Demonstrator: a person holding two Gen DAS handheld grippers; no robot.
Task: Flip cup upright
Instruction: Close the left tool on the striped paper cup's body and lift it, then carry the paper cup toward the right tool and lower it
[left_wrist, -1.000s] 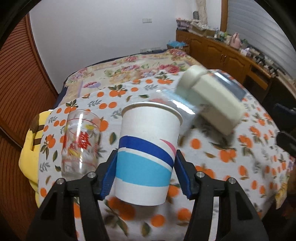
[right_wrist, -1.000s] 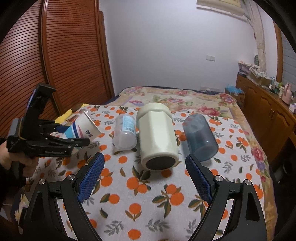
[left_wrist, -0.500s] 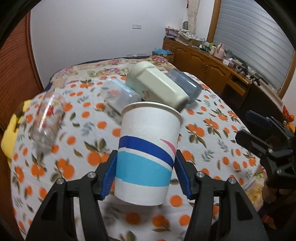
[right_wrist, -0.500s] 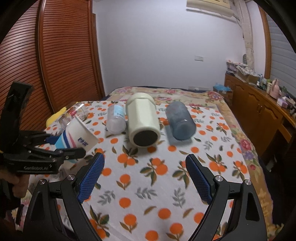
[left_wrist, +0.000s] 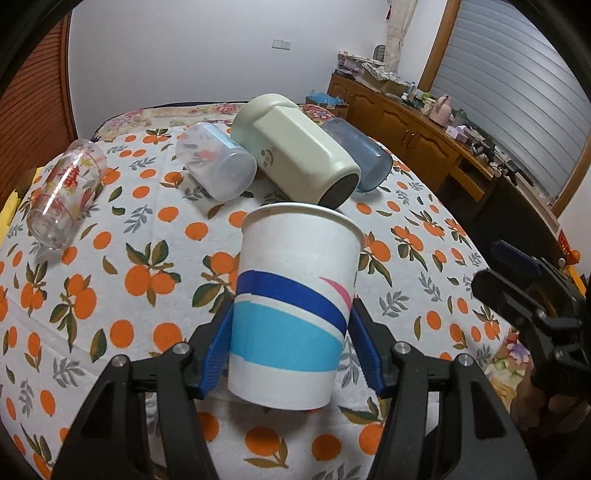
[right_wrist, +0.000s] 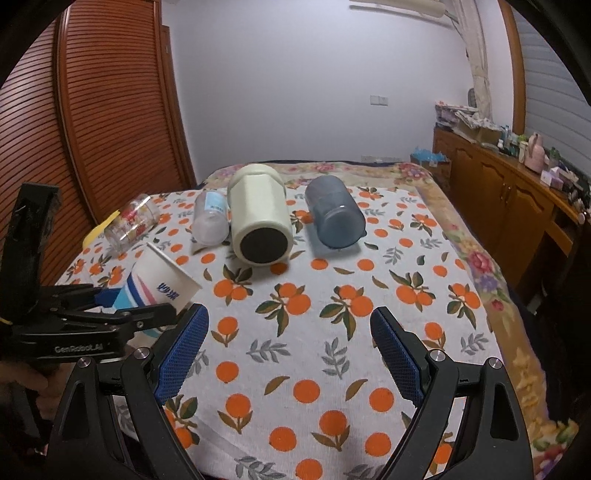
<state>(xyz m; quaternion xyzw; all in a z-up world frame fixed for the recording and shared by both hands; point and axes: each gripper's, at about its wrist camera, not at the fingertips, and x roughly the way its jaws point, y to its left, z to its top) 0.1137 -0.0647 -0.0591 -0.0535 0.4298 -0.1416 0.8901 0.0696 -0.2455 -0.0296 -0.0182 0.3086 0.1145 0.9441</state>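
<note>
The left gripper (left_wrist: 291, 354) has its jaws clamped on the paper cup (left_wrist: 295, 299), held tilted above the orange-print cloth (right_wrist: 332, 314). The right gripper (right_wrist: 290, 354) hovers with jaws wide apart, holding nothing.

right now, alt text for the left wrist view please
The left tongs grip a striped paper cup above an orange-print tablecloth. Behind it lie a printed glass, a clear plastic cup, a cream flask and a blue tumbler.
</note>
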